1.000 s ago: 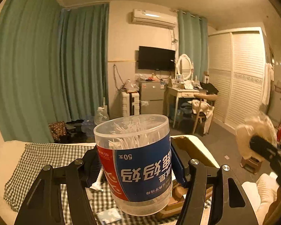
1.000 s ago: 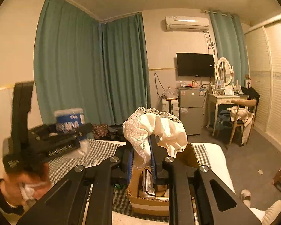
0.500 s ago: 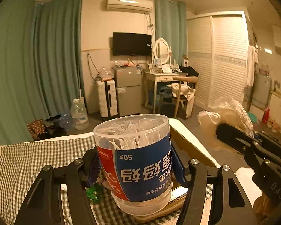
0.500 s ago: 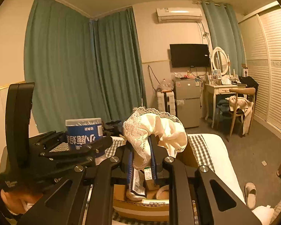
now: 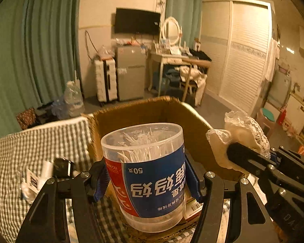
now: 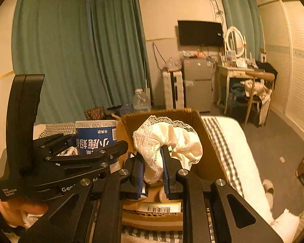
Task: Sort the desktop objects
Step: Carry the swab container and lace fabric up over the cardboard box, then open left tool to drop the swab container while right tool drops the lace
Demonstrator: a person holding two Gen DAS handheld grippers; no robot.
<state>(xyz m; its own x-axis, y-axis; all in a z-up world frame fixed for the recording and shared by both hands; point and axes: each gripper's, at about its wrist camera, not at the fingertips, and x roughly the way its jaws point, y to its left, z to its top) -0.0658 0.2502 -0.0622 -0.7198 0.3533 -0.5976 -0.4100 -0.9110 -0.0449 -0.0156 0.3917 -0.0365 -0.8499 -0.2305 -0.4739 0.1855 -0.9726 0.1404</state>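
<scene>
Two grippers are carrying one thing each toward the same cardboard box (image 6: 209, 141), and I think the goal is to drop both inside as part of the sorting. The left gripper (image 5: 146, 179) is pinching a clear plastic tub of floss picks (image 5: 150, 174) at its blue label, with the pads pressing on both sides; the tub is standing upright between the fingers, in front of the box opening. The right gripper (image 6: 153, 169) is squeezing a cream lace cloth (image 6: 168, 139) with its fingers nearly together, and the soft cloth is bulging out above the pads, over the box.

The box is sitting on a checked cover (image 5: 20, 151) and already contains some things, among them a flat package with a barcode (image 6: 159, 208). On the cover, left of the box, small items are lying, a white packet (image 5: 33, 181) and a dark object (image 5: 62, 167) which I cannot identify. The two tools are working very near each other, so they may be getting in each other's way at the opening, in my judgement.
</scene>
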